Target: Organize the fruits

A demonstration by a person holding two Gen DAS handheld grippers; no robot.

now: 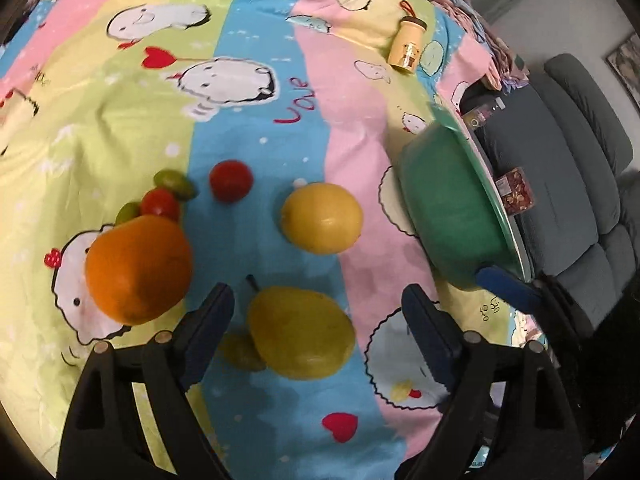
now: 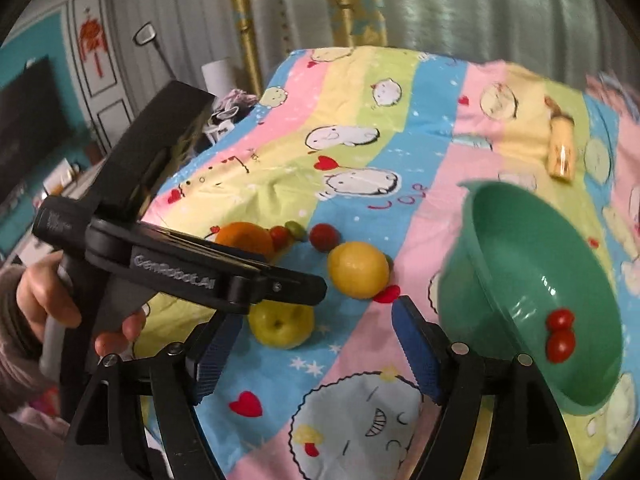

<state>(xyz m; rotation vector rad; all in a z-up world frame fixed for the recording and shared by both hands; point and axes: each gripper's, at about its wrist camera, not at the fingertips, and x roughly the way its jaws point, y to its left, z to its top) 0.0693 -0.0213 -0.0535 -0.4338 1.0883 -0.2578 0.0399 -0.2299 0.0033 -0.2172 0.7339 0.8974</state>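
Between the left gripper (image 1: 320,312)'s wide jaws lies the pear (image 1: 300,332), untouched

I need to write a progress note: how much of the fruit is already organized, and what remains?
Done: two cherry tomatoes lie in the green bowl, which stands tilted. In hand: nothing; the left gripper is open around the yellow pear, not gripping it, and the right gripper is open and empty. Left on the cloth: the pear, lemon, orange, two tomatoes and small green fruits.
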